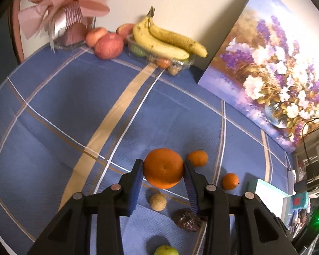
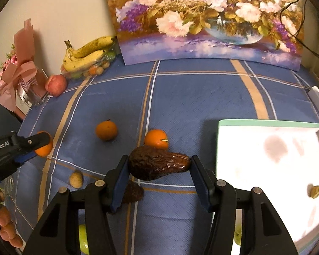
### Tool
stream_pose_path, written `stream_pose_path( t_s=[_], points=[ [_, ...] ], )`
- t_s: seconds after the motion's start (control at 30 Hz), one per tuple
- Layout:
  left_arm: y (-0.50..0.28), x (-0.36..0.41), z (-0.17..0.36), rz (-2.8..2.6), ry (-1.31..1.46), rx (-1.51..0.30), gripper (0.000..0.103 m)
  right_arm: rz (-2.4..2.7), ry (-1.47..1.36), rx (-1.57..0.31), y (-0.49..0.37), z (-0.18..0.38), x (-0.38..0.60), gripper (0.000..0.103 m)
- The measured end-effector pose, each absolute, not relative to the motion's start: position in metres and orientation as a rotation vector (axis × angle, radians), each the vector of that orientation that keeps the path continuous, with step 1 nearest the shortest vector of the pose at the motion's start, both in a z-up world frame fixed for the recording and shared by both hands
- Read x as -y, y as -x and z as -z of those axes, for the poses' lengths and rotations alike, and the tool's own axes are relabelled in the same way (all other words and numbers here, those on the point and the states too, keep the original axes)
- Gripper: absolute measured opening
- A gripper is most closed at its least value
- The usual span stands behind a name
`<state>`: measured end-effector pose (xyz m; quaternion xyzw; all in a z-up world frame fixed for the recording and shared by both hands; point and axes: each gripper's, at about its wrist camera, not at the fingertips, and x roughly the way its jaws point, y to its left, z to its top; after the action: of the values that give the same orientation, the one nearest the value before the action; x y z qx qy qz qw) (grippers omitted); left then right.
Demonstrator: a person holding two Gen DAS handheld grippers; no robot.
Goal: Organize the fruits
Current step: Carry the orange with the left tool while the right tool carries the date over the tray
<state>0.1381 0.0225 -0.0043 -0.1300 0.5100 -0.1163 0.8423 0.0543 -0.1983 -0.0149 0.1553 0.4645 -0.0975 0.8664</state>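
Observation:
My left gripper point(image 1: 163, 170) is shut on a large orange point(image 1: 163, 167), held above the blue checked tablecloth; it also shows in the right wrist view point(image 2: 38, 145). My right gripper point(image 2: 158, 165) is shut on a dark wrinkled date point(image 2: 158, 162), held just left of a white tray point(image 2: 270, 165) with a walnut point(image 2: 314, 191) in it. Two small tangerines point(image 2: 106, 130) point(image 2: 155, 138), a walnut point(image 2: 76, 179), another date point(image 2: 133, 193) and a green fruit point(image 1: 166, 250) lie loose on the cloth.
Bananas point(image 1: 165, 37) lie on a clear box of fruit at the back wall, with apples point(image 1: 108, 45) and a pink bouquet point(image 1: 63, 10) to the left. A flower painting point(image 2: 208, 19) leans against the wall. A cable point(image 2: 293, 23) hangs at right.

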Motion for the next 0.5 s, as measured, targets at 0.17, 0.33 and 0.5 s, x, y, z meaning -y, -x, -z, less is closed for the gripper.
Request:
stream_pose_path(
  t_s=[0.17,0.33,0.5],
  points=[
    [-0.126,-0.023,-0.011,0.266,0.275,-1.049,0.040,0.214,-0.330,-0.957,-0.042,0.002,0.202,0.058],
    [-0.113,-0.018,-0.023,0.303,0.256,-1.026,0.040,0.233,-0.344,-0.943,-0.027,-0.011,0.205,0.058],
    [-0.095,-0.012,-0.037,0.353,0.234,-1.002,0.040,0.234,-0.362,-0.929,-0.010,-0.023,0.210,0.058]
  ],
)
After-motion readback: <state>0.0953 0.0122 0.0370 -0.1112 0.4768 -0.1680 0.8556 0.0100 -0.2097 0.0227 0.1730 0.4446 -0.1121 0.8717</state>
